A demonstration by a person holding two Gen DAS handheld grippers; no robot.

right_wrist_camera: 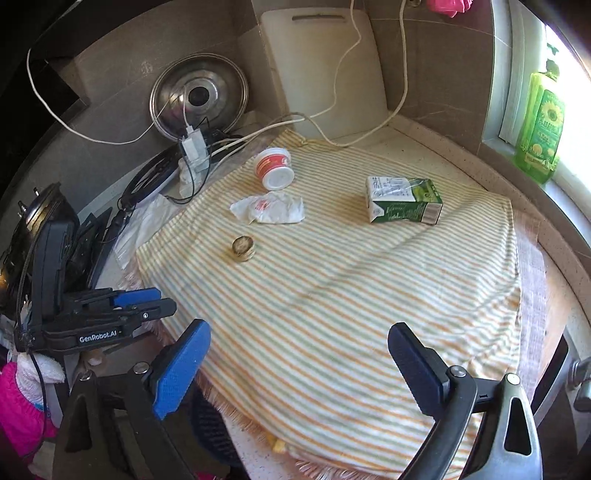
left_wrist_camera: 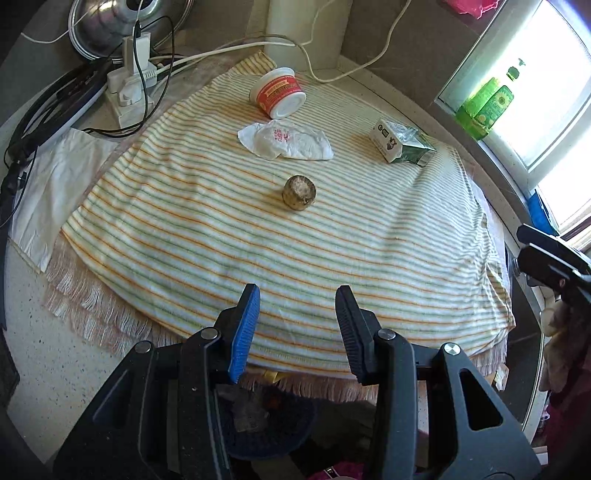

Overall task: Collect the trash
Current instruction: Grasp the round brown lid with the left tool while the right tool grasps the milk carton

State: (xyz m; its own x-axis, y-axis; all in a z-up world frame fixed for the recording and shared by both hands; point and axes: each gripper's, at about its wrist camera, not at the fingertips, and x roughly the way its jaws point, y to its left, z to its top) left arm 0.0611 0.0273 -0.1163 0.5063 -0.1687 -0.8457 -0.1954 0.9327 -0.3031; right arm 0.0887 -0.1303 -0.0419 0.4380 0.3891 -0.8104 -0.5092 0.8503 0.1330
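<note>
On the striped cloth (left_wrist_camera: 295, 236) (right_wrist_camera: 332, 295) lie a tipped red-and-white cup (left_wrist_camera: 277, 92) (right_wrist_camera: 274, 168), a crumpled white wrapper (left_wrist_camera: 284, 141) (right_wrist_camera: 269, 208), a small brown round lump (left_wrist_camera: 299, 192) (right_wrist_camera: 243, 249) and a green-and-white carton on its side (left_wrist_camera: 400, 142) (right_wrist_camera: 402, 201). My left gripper (left_wrist_camera: 297, 326) is open and empty at the cloth's near edge, well short of the lump. My right gripper (right_wrist_camera: 297, 365) is open wide and empty over the near edge. In the right wrist view the left gripper (right_wrist_camera: 147, 306) shows at the left; its jaw gap is hidden there.
A power strip with plugs and cables (left_wrist_camera: 133, 85) (right_wrist_camera: 194, 151) and a metal lid (left_wrist_camera: 110, 22) (right_wrist_camera: 199, 98) sit at the back left. A white cutting board (right_wrist_camera: 325, 70) leans on the wall. A green bottle (right_wrist_camera: 539, 125) (left_wrist_camera: 485, 105) stands on the windowsill. White paper (left_wrist_camera: 55, 192) lies left.
</note>
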